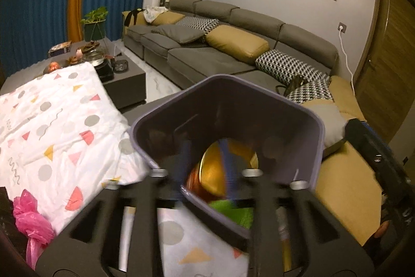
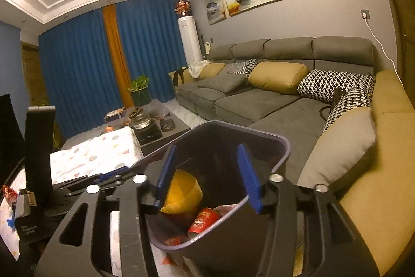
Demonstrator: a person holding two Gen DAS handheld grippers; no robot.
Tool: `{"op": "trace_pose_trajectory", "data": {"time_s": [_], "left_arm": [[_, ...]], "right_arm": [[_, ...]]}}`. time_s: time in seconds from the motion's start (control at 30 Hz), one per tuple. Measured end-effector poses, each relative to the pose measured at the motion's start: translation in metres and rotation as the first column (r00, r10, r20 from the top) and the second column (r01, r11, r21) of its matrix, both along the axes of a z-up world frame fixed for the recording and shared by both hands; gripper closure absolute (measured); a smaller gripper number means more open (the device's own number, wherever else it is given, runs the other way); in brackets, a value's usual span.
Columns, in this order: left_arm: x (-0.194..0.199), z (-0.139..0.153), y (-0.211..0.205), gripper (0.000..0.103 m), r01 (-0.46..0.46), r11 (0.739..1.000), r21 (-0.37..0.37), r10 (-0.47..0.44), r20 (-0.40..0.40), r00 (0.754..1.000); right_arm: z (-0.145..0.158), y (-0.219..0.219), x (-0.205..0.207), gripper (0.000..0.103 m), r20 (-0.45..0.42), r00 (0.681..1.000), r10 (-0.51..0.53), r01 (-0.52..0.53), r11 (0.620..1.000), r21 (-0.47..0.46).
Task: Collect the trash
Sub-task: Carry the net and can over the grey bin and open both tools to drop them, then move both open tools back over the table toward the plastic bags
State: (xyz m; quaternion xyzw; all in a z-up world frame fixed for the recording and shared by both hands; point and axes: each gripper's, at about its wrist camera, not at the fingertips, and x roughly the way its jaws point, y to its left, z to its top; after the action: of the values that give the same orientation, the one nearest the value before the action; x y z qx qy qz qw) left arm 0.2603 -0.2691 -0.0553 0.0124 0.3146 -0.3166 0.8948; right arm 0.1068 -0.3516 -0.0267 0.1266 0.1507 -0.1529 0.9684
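Note:
A grey-purple trash bin point(image 1: 298, 136) stands beside the table, seen from above in both views point(image 2: 275, 147). Inside lie a yellow wrapper point(image 2: 181, 192), a red cup point(image 2: 205, 222) and something green point(image 1: 233, 212). My left gripper point(image 1: 205, 160) is over the bin mouth; its blue fingers are blurred and stand close together with nothing visibly between them. My right gripper point(image 2: 207, 173) is open and empty over the bin, one blue finger point(image 2: 247, 175) on each side of the opening. A pink plastic bag point(image 1: 28, 217) lies on the patterned tablecloth point(image 1: 52, 126).
A grey sofa point(image 1: 207, 53) with cushions runs behind and right of the bin. A dark coffee table point(image 1: 124, 79) holds a kettle and tea things. A red wrapper point(image 2: 9, 192) lies at the table's left. A black stand point(image 2: 39, 147) rises left of my right gripper.

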Motion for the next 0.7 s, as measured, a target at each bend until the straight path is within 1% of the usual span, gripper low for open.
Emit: {"op": "trace_pose_trajectory", "data": {"time_s": [0.03,0.1,0.13,0.17,0.2,0.3,0.43,0.53,0.7], "left_arm": [[-0.003,0.001,0.004,0.052,-0.008,1.000,-0.006,0.008,0.012,1.000],[-0.009,0.003,0.014,0.033,-0.046,0.999,-0.002,0.046,0.044,0.998],[-0.012,0.004,0.020,0.029,-0.066,0.998,-0.005,0.067,0.057,0.996],[-0.014,0.006,0.026,0.024,-0.087,0.996,-0.009,0.088,0.063,0.994],[-0.016,0.007,0.033,0.022,-0.108,0.994,-0.012,0.109,0.063,0.992],[-0.025,0.012,0.054,0.017,-0.181,0.983,-0.013,0.182,0.076,0.980],[-0.041,0.019,0.084,0.015,-0.267,0.964,-0.016,0.267,0.111,0.957],[-0.055,0.021,0.110,0.015,-0.334,0.943,-0.020,0.333,0.132,0.934],[-0.077,0.016,0.161,0.015,-0.457,0.889,-0.017,0.455,0.144,0.879]], "right_arm": [[0.001,0.001,-0.002,0.045,0.003,1.000,-0.004,0.004,1.000,-0.005],[0.002,0.005,-0.008,0.038,0.007,1.000,-0.012,0.012,1.000,-0.023],[0.002,0.008,-0.011,0.038,0.008,1.000,-0.014,0.014,0.999,-0.034],[0.002,0.010,-0.012,0.035,0.009,1.000,-0.013,0.014,0.999,-0.042],[0.003,0.013,-0.014,0.032,0.010,1.000,-0.013,0.013,0.999,-0.050],[0.002,0.025,-0.020,0.028,0.012,1.000,-0.004,0.005,0.997,-0.078],[0.001,0.041,-0.025,0.026,0.010,1.000,0.024,-0.022,0.994,-0.105],[0.000,0.052,-0.027,0.025,0.001,0.998,0.056,-0.055,0.992,-0.114],[0.000,0.075,-0.030,0.025,-0.008,0.994,0.107,-0.107,0.986,-0.128]]}}
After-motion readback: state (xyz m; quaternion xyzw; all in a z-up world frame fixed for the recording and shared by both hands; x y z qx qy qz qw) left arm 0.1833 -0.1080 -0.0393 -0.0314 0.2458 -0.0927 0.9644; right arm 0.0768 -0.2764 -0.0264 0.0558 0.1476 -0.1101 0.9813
